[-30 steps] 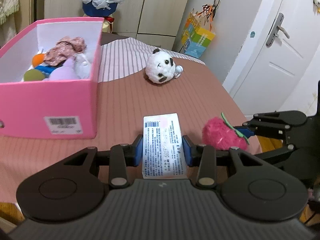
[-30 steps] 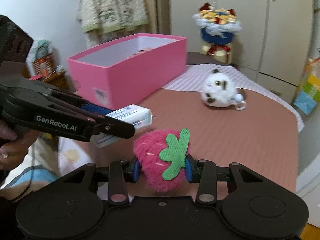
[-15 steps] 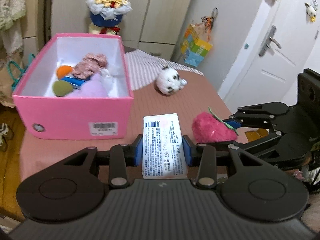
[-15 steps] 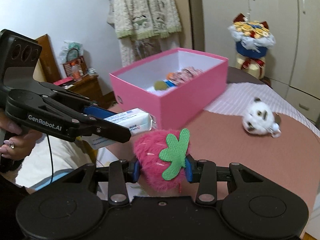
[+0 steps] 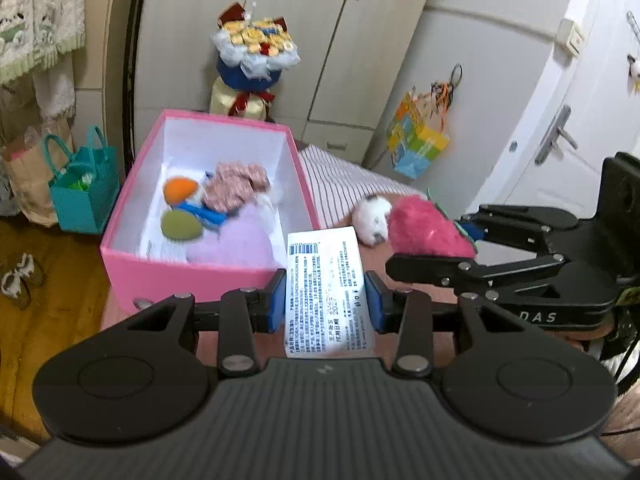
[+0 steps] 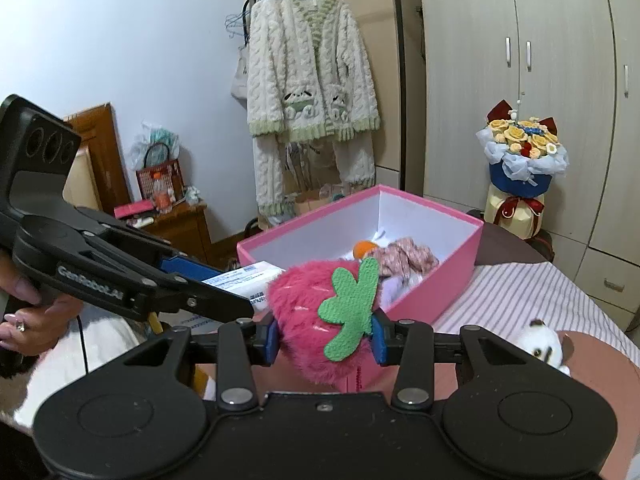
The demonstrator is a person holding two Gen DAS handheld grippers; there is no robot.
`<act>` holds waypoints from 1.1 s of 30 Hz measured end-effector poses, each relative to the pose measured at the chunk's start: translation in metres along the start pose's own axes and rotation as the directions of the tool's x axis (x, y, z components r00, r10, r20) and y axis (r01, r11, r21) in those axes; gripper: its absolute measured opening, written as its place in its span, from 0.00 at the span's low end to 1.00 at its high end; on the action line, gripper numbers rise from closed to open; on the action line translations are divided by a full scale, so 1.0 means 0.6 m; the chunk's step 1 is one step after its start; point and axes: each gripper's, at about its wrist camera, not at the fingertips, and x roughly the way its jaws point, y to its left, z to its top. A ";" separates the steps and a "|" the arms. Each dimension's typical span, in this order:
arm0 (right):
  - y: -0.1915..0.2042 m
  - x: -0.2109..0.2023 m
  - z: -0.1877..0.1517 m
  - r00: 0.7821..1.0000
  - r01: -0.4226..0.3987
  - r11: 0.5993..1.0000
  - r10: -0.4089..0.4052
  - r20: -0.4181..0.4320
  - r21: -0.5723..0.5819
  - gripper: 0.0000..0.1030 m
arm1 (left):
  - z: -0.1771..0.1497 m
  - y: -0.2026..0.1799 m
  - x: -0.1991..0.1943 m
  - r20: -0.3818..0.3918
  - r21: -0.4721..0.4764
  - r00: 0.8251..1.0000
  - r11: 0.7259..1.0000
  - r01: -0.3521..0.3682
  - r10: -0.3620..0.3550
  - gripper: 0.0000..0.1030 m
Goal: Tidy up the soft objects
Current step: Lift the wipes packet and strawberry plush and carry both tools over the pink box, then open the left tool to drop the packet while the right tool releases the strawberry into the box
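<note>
- Far left on the table (image 5: 404, 264), the pink box (image 5: 188, 276) stands open, its near wall facing the tongs; soft toys (image 5: 224, 216) cover most of its floor, with bare white bottom along the left wall.
- Just near of that wall, the left tongs (image 5: 325, 307) clamp a white labelled packet (image 5: 326, 292), held above the box's near right corner.
- Right of the packet, the right tongs (image 6: 325, 338) grip a pink strawberry plush (image 6: 316, 320), raised clear of the table.
- Farther right, a white panda plush (image 6: 540, 344) lies on open brown cloth beside the striped part.
</note>
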 end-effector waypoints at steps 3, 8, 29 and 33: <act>-0.008 0.017 0.017 1.000 0.023 1.000 -0.023 0.019 0.001 0.46 | 0.021 0.018 0.002 0.032 0.003 0.999 1.000 -0.010 0.010 0.38; -0.029 0.068 0.046 0.996 0.086 0.996 -0.086 0.018 -0.012 0.47 | 0.051 0.060 0.034 0.055 -0.026 0.998 1.000 -0.017 0.018 0.38; -0.112 0.299 0.099 0.975 0.177 0.979 -0.188 -0.115 -0.099 0.47 | 0.130 0.180 0.253 -0.032 -0.052 0.985 0.984 -0.171 0.169 0.38; -0.115 0.321 0.097 0.965 0.217 0.967 -0.233 -0.122 -0.134 0.48 | 0.141 0.184 0.269 -0.044 -0.023 0.981 0.981 -0.191 0.190 0.38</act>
